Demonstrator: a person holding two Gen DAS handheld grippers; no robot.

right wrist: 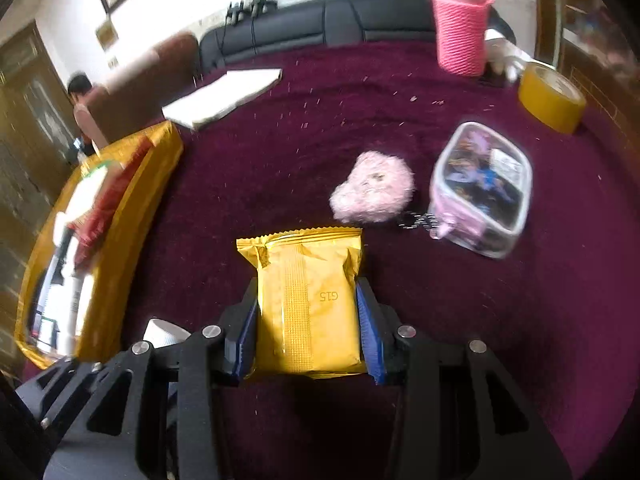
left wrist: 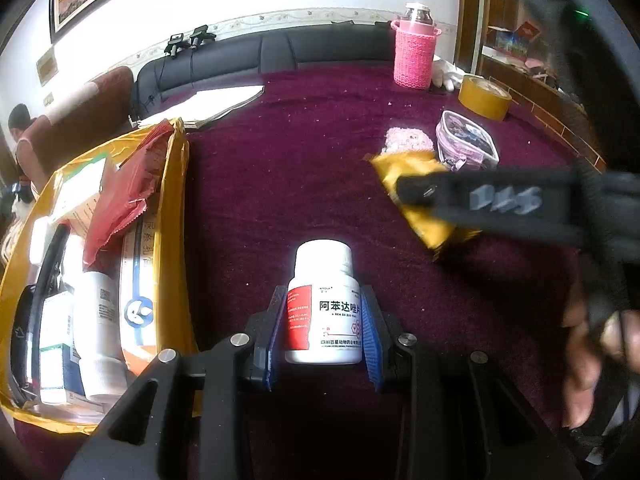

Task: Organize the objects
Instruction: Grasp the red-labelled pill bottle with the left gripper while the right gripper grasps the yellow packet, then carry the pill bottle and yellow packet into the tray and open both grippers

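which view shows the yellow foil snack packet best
The right wrist view: the yellow foil snack packet fills the centre, unobstructed, between the right gripper pads, its printed code readable. In the left wrist view the packet lies off to the right, blurred and largely covered by the dark gripper finger crossing it.

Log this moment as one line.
left gripper: shut on pill bottle | right gripper: shut on yellow packet | yellow box: partly filled
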